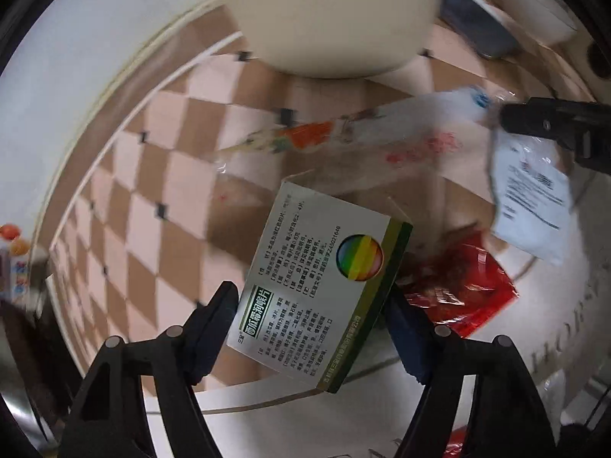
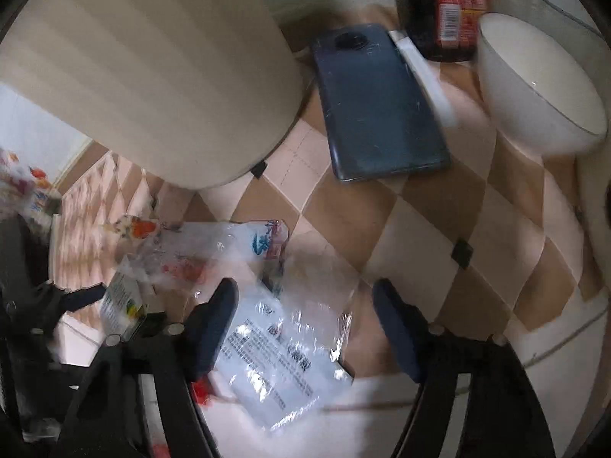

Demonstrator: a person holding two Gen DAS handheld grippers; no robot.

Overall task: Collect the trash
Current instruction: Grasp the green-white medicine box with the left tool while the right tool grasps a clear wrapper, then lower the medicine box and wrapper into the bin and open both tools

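A: What's the left gripper (image 1: 309, 324) got?
B: I see a white-green medicine box (image 1: 320, 286) btwn the fingers, lower centre; pads look pressed on both sides.
A: Right gripper (image 2: 305, 328)?
B: Jaws apart over a clear printed wrapper (image 2: 275, 358), bottom centre; left pad touches it, right pad's off it.
A: Room?
B: Cream bin (image 2: 152, 68) upper left, phone (image 2: 378, 103) top centre, bowl (image 2: 534, 87) upper right. Checked tablecloth (image 2: 477, 229) bare at right.

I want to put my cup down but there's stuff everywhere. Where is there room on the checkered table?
Bare checks lie between the phone, the white bowl and the right gripper. More lie left of the medicine box, toward the table edge. It is crowded in the middle: the box, red wrapper and clear plastic bags overlap.
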